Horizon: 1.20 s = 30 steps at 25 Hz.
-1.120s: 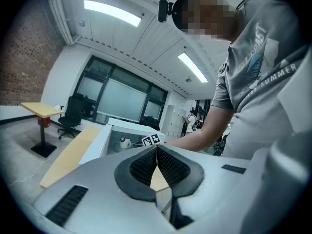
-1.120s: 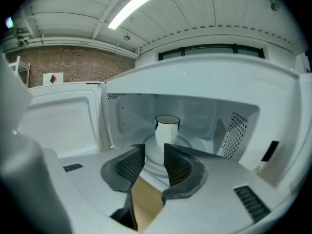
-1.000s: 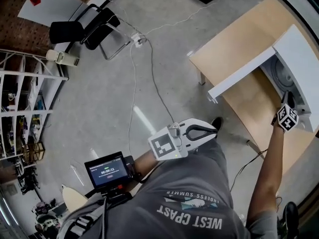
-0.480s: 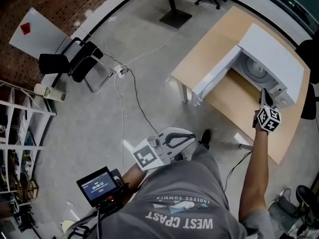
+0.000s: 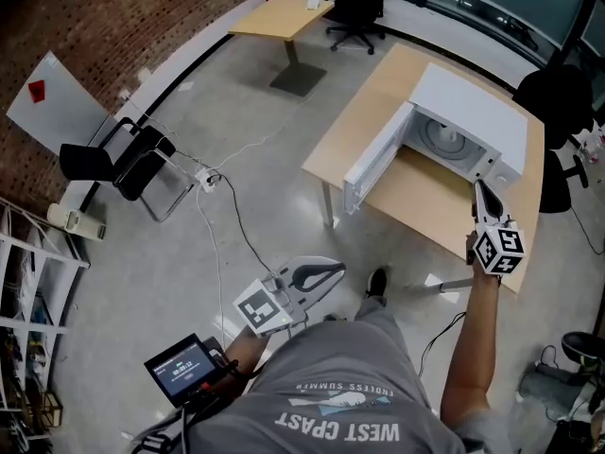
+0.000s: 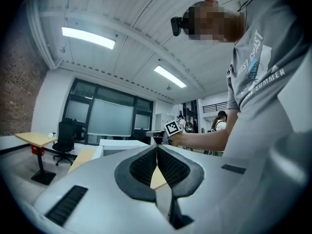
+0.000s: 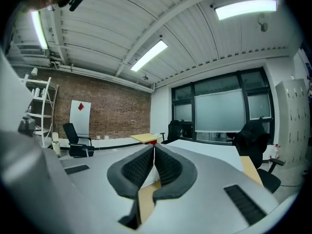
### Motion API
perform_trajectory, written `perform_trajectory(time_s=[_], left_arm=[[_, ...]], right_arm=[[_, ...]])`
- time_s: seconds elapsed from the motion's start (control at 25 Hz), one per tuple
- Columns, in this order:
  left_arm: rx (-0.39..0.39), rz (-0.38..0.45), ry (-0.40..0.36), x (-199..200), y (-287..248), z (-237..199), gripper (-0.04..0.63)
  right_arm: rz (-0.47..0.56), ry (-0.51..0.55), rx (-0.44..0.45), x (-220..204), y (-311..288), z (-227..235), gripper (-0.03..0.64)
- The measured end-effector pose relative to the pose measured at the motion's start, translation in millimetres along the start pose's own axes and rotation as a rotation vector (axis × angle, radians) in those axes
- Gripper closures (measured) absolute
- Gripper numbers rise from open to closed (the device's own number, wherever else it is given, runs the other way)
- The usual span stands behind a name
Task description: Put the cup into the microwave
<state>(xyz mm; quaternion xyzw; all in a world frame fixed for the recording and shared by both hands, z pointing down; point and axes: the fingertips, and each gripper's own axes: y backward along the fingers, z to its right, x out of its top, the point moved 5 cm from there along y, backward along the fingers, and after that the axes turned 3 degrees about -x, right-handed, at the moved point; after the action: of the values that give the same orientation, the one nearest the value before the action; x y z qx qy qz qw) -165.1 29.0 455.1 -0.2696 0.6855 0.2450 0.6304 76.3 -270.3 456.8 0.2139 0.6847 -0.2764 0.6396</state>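
Observation:
The white microwave (image 5: 473, 102) stands on a wooden table (image 5: 378, 126) with its door (image 5: 376, 159) swung open to the left; its turntable (image 5: 444, 142) shows inside. I cannot make out a cup in any view. My right gripper (image 5: 477, 187) hangs in front of the microwave's right corner, shut with nothing between its jaws, which meet at the tips in the right gripper view (image 7: 154, 146). My left gripper (image 5: 340, 267) is held low by the person's waist, away from the table, also shut and holding nothing (image 6: 157, 147).
A black chair (image 5: 132, 164) and a white board (image 5: 52, 102) stand by the brick wall at the left. Cables (image 5: 227, 216) run across the concrete floor. A second table (image 5: 279, 17) and an office chair (image 5: 354, 3) are at the back; a metal shelf (image 5: 28, 282) stands at the left.
My right gripper has lifted and drawn back from the microwave's front. The left gripper has shifted sideways by the waist. The head view now takes in the whole table and more of the room.

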Motion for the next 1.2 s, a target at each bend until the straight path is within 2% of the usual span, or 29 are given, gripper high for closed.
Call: perform_trajectory(time_s=[0.08,0.16,0.28,0.36,0.44,0.64,0.76,0.88,1.04,1.2], left_arm=[[-0.014,-0.019,-0.002,-15.5,-5.1,2.1,0.575],[-0.044,-0.041,-0.014,-26.0,-32.9,9.5,0.574],[-0.071,-0.039,-0.022,-1.9,-62.1,31.2,0.574],[-0.075,-0.016,-0.033,20.0,-57.9,32.3,0.574],[-0.09,0.008,-0.052,27.4,-49.9,26.9,0.574],[-0.11,0.04,-0.08,10.9,-36.0,38.4,0.574],[-0.106,0.031,-0.072,8.5,-35.6,49.4,0.574],[-0.119,0.023,-0.056,-1.8,-43.8,72.7,0.574],[-0.187,-0.019,-0.064,-14.8,-65.0,115.7,0.574],[-0.25,-0.01,-0.073,-12.8,-81.0,170.8,0.574]], right_arm=[[0.016,0.004,0.006,-2.0,20.5,-3.0,0.597],[0.032,0.0,-0.001,-2.8,50.2,15.8,0.597],[0.045,0.005,0.023,31.9,100.1,27.6,0.597],[0.046,0.022,0.065,58.9,116.8,6.4,0.597],[0.052,0.034,0.098,68.1,129.3,-19.2,0.597],[0.061,0.04,0.151,54.4,175.6,-67.4,0.598],[0.06,0.08,0.202,68.2,197.1,-97.0,0.598],[0.059,0.095,0.242,54.3,228.7,-109.3,0.598],[0.046,0.067,0.22,31.5,282.5,-109.4,0.598],[0.029,0.068,0.164,28.5,342.1,-93.9,0.597]])
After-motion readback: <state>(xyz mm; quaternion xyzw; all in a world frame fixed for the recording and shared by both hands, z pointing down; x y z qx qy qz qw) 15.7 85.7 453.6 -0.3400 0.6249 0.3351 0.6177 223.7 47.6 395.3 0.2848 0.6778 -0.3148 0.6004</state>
